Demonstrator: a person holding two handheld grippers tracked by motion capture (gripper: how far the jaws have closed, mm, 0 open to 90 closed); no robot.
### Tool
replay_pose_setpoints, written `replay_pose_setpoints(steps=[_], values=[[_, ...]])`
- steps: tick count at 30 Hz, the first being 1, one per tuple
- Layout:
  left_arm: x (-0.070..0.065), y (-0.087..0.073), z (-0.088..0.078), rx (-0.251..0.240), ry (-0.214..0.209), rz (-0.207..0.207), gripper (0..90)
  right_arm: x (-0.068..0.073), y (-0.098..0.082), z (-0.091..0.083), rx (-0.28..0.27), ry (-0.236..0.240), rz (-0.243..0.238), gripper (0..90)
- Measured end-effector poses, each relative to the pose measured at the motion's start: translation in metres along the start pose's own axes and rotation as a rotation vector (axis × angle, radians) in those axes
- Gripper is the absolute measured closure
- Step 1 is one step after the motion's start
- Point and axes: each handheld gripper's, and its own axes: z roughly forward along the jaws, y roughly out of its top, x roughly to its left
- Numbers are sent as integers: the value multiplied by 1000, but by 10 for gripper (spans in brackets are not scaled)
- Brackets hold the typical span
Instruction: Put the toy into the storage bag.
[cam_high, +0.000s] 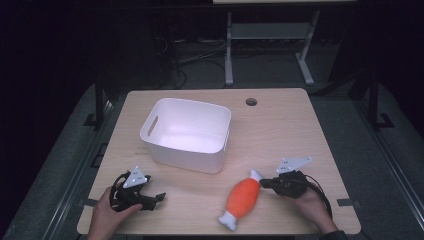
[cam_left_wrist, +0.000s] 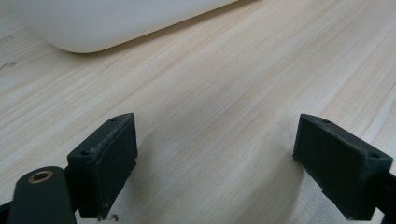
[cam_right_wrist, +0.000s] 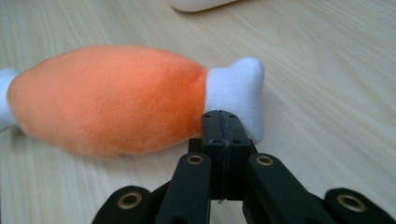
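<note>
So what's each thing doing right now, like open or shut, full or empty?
White tub: upright, empty.
Plush toy: lying on the table, outside the tub.
Left gripper: open, nothing between its jaws.
Right gripper: shut, tips at the toy's white end, gripping nothing.

White bin (cam_high: 187, 134) sits on the wooden table (cam_high: 280, 130) — empty.

Bright overhead light on the table (cam_high: 280, 130), dark surroundings, soft shadows, close-up foregrounds slightly blurred.
</note>
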Motion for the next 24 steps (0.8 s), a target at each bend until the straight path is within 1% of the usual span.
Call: replay_pose_setpoints(steps=[9, 14, 18, 24], values=[[0, 0, 0, -1, 1, 0, 127, -4, 13, 11, 1, 2, 2, 894], [0, 0, 0, -1, 1, 0, 127, -5, 24, 19, -12, -2, -12, 895], [0, 0, 0, -1, 1, 0, 127, -4, 31, 27, -2, -1, -16, 895], [0, 0, 0, -2, 1, 0, 127, -4, 43, 36, -12, 0, -31, 896]])
